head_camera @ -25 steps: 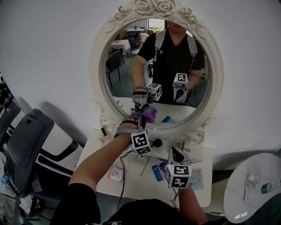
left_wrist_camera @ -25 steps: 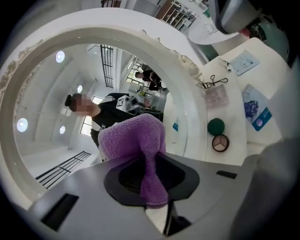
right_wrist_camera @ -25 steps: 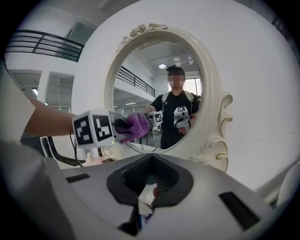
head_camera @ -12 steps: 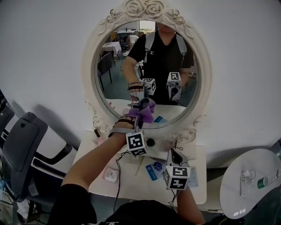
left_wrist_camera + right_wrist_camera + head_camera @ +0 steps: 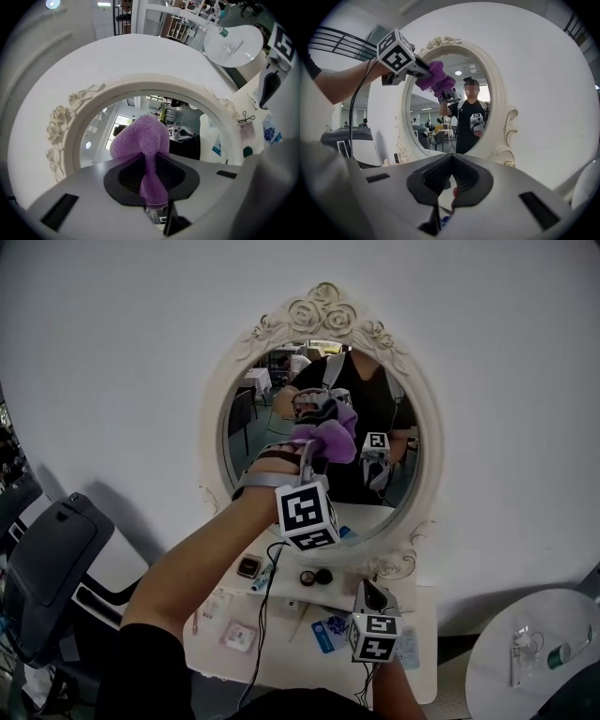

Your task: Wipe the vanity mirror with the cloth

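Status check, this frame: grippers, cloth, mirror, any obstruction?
Left gripper shut on purple cloth, up at the upper glass of the mirror. Right gripper shut, empty, low over vanity table. Nothing between cloth and glass.

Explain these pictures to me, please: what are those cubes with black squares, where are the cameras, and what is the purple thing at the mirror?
There is no robot here. A person holds a hand tool, a gripper with two jaws, in each hand. The marked cubes are part of those grippers. One picture comes from a camera on the person's head, looking down. The other two come from cameras riding on the grippers, each looking along its own jaws. The left gripper is raised to the oval mirror, and its jaws are shut on a purple cloth, which is held up at the glass for wiping. The right gripper hangs low over the white table, with its jaws together and holding nothing. Small packets and other bits lie on the table.
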The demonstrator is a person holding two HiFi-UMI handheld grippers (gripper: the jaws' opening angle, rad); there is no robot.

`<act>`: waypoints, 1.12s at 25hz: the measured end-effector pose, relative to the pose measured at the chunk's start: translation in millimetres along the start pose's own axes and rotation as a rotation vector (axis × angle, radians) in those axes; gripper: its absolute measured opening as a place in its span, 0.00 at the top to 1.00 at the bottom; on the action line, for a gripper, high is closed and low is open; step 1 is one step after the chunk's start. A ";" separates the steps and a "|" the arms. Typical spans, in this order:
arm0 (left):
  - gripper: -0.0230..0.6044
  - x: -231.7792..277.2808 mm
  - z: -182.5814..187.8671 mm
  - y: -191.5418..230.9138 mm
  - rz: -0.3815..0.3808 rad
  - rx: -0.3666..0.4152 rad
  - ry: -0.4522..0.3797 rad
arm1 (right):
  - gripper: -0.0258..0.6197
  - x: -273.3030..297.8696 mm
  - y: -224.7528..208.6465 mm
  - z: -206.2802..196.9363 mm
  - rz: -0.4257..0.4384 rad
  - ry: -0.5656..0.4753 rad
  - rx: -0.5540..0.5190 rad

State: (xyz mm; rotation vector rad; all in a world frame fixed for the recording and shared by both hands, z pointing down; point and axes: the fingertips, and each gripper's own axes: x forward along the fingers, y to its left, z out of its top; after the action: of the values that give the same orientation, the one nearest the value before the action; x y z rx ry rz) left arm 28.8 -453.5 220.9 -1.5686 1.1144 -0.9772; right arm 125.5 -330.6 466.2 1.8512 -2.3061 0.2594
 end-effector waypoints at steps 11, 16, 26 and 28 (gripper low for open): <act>0.85 7.3 8.3 43.9 0.014 0.029 0.032 | 0.96 -2.4 -3.4 10.1 -0.010 -0.024 0.004; 0.85 25.1 0.4 27.2 -0.012 0.026 0.054 | 0.96 -2.2 -9.6 5.8 -0.019 -0.015 0.011; 0.85 36.5 0.1 -42.8 -0.124 0.075 0.057 | 0.96 1.8 -13.9 -7.0 -0.025 0.011 0.010; 0.85 39.2 0.7 -71.4 -0.181 0.075 0.058 | 0.96 0.8 -18.2 -6.9 -0.033 0.006 0.014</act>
State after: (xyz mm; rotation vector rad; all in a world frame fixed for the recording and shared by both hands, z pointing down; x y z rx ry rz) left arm 54.7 -481.0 293.1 -1.6093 0.9753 -1.1785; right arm 143.3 -333.5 473.7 1.8905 -2.2731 0.2771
